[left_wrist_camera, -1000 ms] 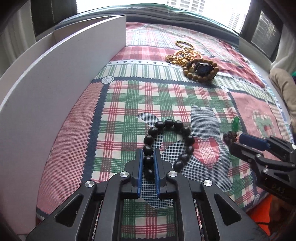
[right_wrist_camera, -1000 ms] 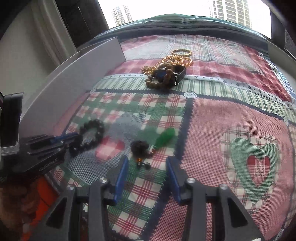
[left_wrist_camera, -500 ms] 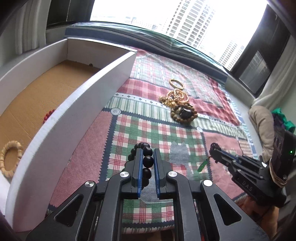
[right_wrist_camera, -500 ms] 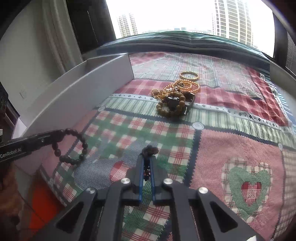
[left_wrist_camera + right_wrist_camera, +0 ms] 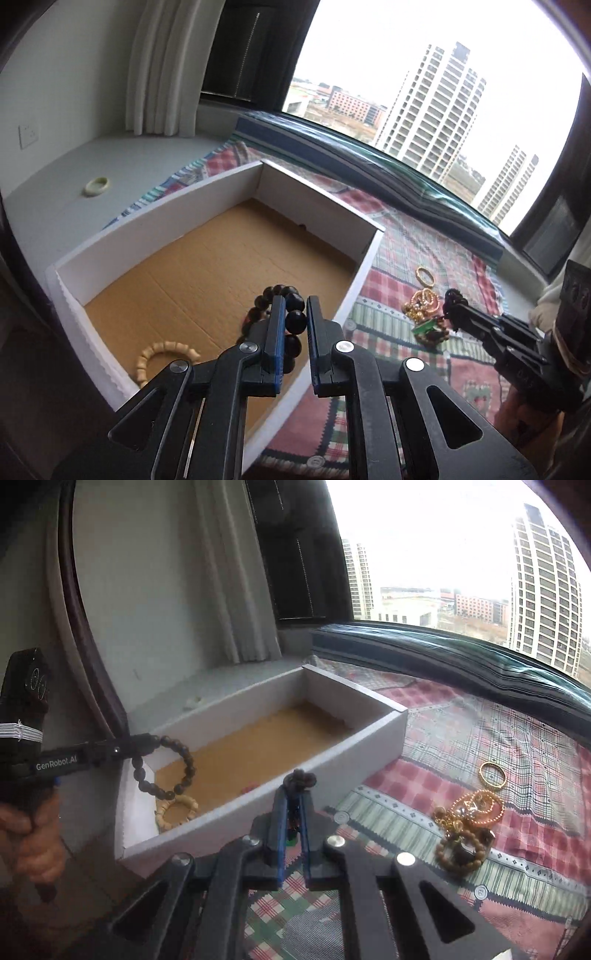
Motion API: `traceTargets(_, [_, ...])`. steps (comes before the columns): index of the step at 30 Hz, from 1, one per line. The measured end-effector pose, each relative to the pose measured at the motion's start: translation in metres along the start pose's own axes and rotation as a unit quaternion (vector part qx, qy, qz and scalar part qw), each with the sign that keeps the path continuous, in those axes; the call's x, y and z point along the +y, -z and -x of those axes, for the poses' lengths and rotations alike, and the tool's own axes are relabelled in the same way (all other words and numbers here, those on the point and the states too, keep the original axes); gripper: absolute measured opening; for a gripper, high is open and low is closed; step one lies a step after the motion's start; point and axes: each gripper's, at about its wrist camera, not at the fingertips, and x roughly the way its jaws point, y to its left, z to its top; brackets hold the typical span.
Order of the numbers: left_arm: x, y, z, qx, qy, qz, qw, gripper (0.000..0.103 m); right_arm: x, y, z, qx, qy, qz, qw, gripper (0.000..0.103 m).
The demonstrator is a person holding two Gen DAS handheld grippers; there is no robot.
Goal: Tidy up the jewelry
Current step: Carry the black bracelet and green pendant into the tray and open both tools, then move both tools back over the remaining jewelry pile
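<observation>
A black bead bracelet (image 5: pixel 291 314) hangs over the white box (image 5: pixel 362 254); a gold jewelry heap (image 5: pixel 467 814) lies beside that box.

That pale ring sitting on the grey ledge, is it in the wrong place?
It does look stray. The pale ring lies alone on the grey ledge, outside the white box and away from the gold jewelry pile on the plaid quilt.

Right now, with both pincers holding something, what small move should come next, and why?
Probably open the left gripper: its black round-bead bracelet hangs over the white box's brown cardboard floor, where a pale wooden-bead bracelet lies. The right gripper, holding a dark-knotted pendant, is outside the wall.
</observation>
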Motion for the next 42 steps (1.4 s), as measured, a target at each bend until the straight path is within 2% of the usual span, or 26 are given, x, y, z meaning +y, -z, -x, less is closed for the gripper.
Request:
traceTargets(3, [0.024, -0.008, -0.029, 0.027, -0.031, 0.012, 0.9991, 0.009, 0.019, -0.028, -0.032, 0.002, -0.031, 0.019, 0.999, 0.006])
traceTargets(6, [0.041, -0.008, -0.065, 0.057, -0.058, 0.019, 0.9965, 0.009, 0.030, -0.049, -0.073, 0.026, -0.057, 0.021, 0.998, 0.006])
traceTargets(11, [0.057, 0.010, -0.106, 0.109, -0.082, 0.019, 0.9905, 0.011, 0.036, -0.061, -0.145, 0.069, -0.045, 0.030, 0.996, 0.008])
traceTargets(12, [0.057, 0.013, -0.109, 0.115, -0.089, 0.017, 0.9893, 0.015, 0.036, -0.062, -0.155, 0.074, -0.037, 0.034, 0.996, 0.008])
traceTargets(13, [0.057, 0.017, -0.110, 0.119, -0.092, 0.016, 0.9885, 0.033, 0.034, -0.063, -0.164, 0.079, -0.029, 0.037, 0.996, 0.009])
traceTargets(14, [0.056, 0.019, -0.107, 0.118, -0.092, 0.016, 0.9886, 0.046, 0.032, -0.065, -0.168, 0.081, -0.023, 0.036, 0.996, 0.017])
traceTargets(15, [0.056, 0.021, -0.104, 0.111, -0.092, 0.017, 0.9893, 0.066, 0.030, -0.066, -0.169, 0.080, -0.020, 0.031, 0.996, 0.030])
traceTargets(16, [0.055, 0.022, -0.099, 0.101, -0.096, 0.016, 0.9901, 0.071, 0.027, -0.069, -0.167, 0.076, -0.022, 0.023, 0.997, 0.037])
traceTargets(17, [0.052, 0.022, -0.094, 0.091, -0.101, 0.012, 0.9906, 0.071, 0.024, -0.071, -0.160, 0.068, -0.026, 0.015, 0.997, 0.048])
traceTargets(19, [0.047, 0.022, -0.085, 0.081, -0.102, 0.005, 0.9914, 0.072, 0.019, -0.074, -0.146, 0.052, -0.022, 0.006, 0.998, 0.050])
traceTargets(22, [0.031, 0.026, -0.069, 0.066, -0.079, -0.003, 0.9947, 0.072, 0.010, -0.070, -0.121, 0.041, -0.008, -0.003, 0.999, 0.054])
traceTargets(27, [-0.019, 0.043, -0.044, 0.046, -0.027, -0.050, 0.9973, 0.081, -0.002, -0.028, -0.085, 0.045, 0.014, -0.034, 0.998, 0.058])
traceTargets(30, [-0.052, 0.058, -0.040, 0.050, 0.011, -0.080, 0.9954, 0.083, -0.015, 0.011, -0.058, 0.043, 0.055, -0.051, 0.996, 0.063])
traceTargets(34, [-0.095, 0.084, -0.049, 0.072, 0.048, -0.118, 0.9892, 0.086, -0.043, 0.067, -0.023, 0.053, 0.120, -0.082, 0.988, 0.063])
traceTargets(40, [-0.141, 0.127, -0.087, 0.124, 0.070, -0.137, 0.9803, 0.086, -0.085, 0.141, 0.024, 0.076, 0.206, -0.126, 0.967, 0.064])
traceTargets(42, [-0.149, 0.141, -0.102, 0.140, 0.070, -0.140, 0.9778, 0.086, -0.097, 0.162, 0.035, 0.086, 0.221, -0.141, 0.961, 0.064])
